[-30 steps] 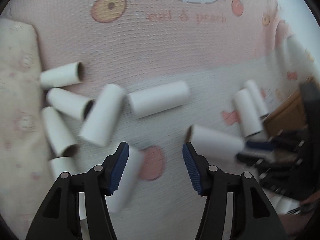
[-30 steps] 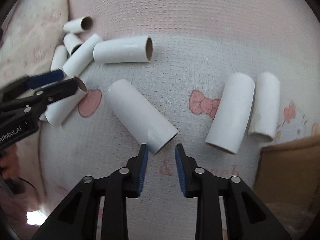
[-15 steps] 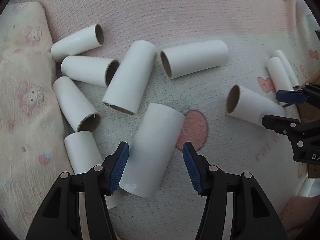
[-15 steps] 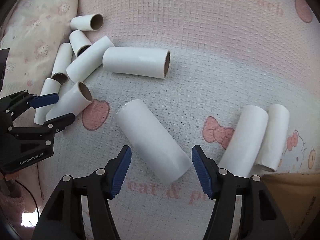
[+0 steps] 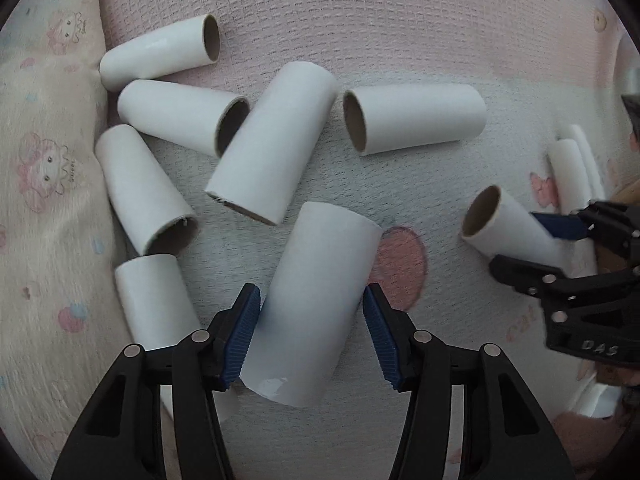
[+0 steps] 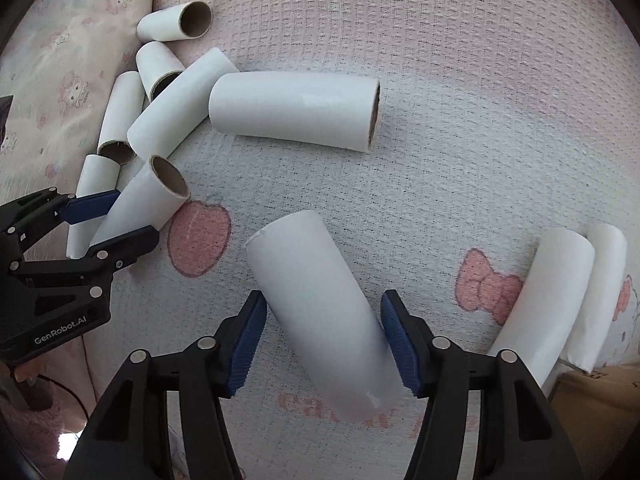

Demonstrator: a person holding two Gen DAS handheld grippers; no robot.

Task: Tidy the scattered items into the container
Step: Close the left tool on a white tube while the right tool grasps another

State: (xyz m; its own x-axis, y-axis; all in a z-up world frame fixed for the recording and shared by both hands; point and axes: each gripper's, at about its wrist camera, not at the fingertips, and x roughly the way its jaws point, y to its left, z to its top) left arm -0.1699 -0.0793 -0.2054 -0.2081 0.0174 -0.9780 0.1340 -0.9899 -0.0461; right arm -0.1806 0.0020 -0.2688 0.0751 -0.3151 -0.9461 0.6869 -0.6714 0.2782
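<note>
Down on a pink waffle-weave blanket (image 5: 400, 40) with cartoon prints, well over a dozen no, only about ten short white cardboard tubes, all lying on their sides. Between the blue pads of the left tool (image 5: 310, 308), jaws closing at a middling width, the left-hand white cardboard tube (image 5: 320, 300): long axis nearly up the left wrist frame, leaning a little to the upper right, near end at the bottom centre; left pad at its wall, right pad just beside it, no firm squeeze visible. In the right wrist view, at mid left, the same tube (image 6: 148, 200) and tool (image 6: 132, 220), brown open mouth aimed at the upper right. Between the pads of the right tool (image 6: 324, 308), jaws also closing, the right-hand white cardboard tube (image 6: 320, 320): long axis from upper left down to lower right, right pad against its wall, left pad just clear. In the left wrist view, at mid right, that tube (image 5: 508, 224) and tool (image 5: 532, 246), open mouth turned to the upper left. Left of centre, a jumble of loose white tubes (image 5: 272, 144) pointing every way, several touching, against a cream printed cushion (image 5: 40, 200). At lower right in the right wrist view, a pair of white tubes (image 6: 548, 300) side by side, just beside a brown cardboard box (image 6: 592, 420).
</note>
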